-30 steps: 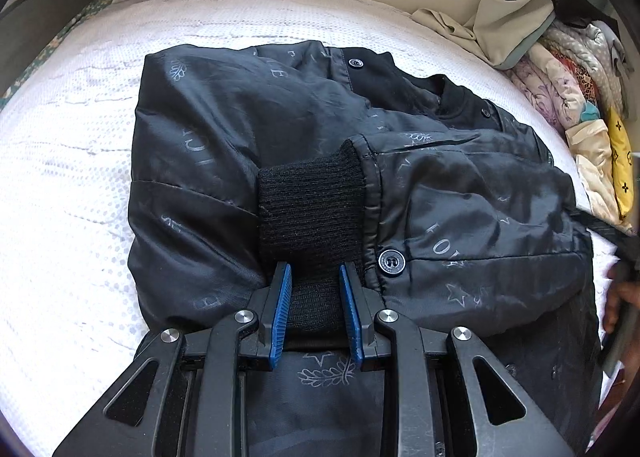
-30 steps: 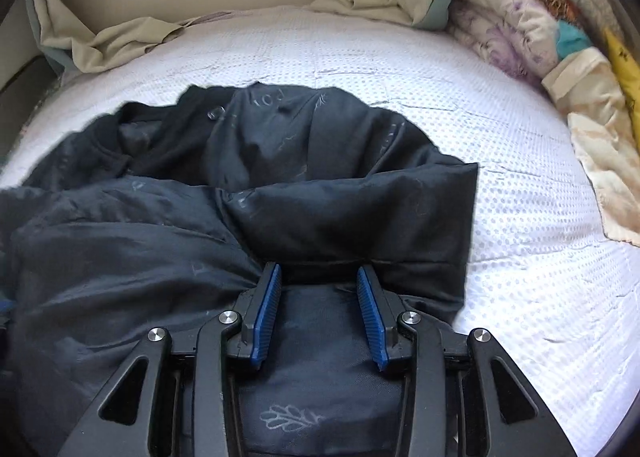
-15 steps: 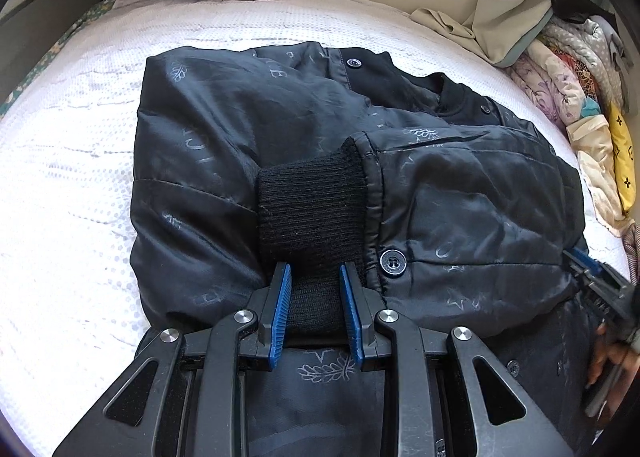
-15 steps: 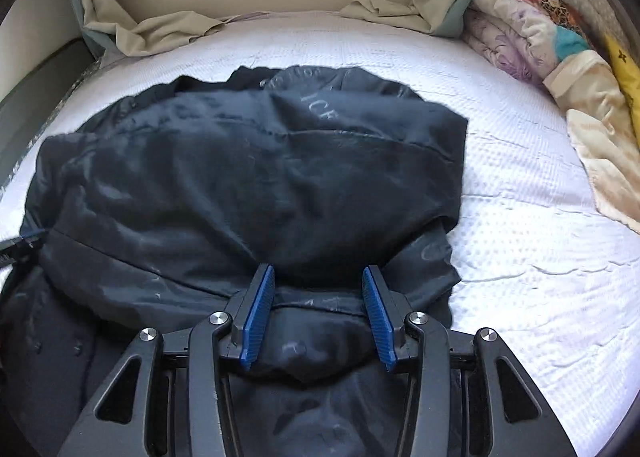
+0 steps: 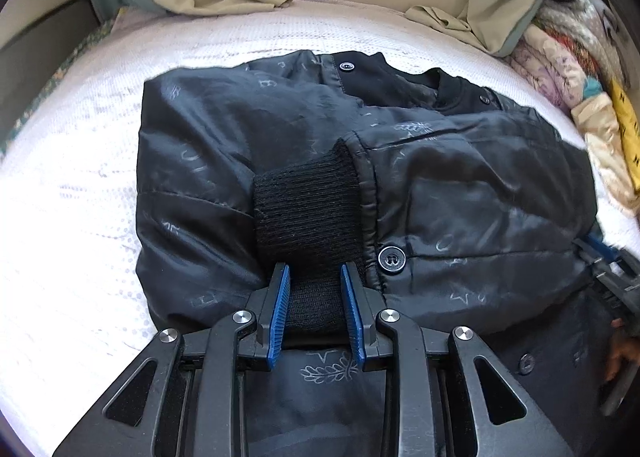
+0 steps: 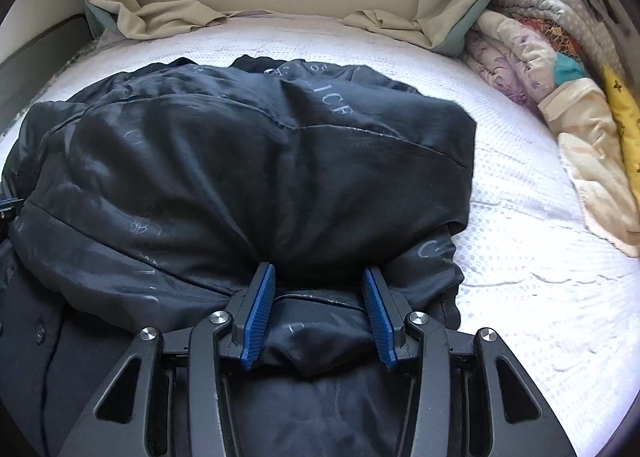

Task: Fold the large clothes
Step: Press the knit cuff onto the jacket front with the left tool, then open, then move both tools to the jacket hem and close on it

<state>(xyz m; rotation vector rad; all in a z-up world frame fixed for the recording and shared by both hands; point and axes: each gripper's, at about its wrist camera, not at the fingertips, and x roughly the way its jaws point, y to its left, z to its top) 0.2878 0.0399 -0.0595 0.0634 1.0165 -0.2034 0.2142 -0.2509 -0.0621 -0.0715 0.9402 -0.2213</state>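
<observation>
Both views are bright with daylight. The white bedspread (image 5: 80,217) is nearly blown out, its texture washed pale, while the black jacket (image 5: 460,193) keeps a soft sheen that picks out its creases. Fisheye distortion bows the bed's edges, and dark vignetting fills the corners. The jacket's far edge is slightly smeared — motion blur — and the right gripper (image 5: 612,269) at the left view's border is blurred.

jacket (image 5: 280,145) lies on the bed (image 5: 72,217) (blankets (image 6: 560,89) piled right).
</observation>
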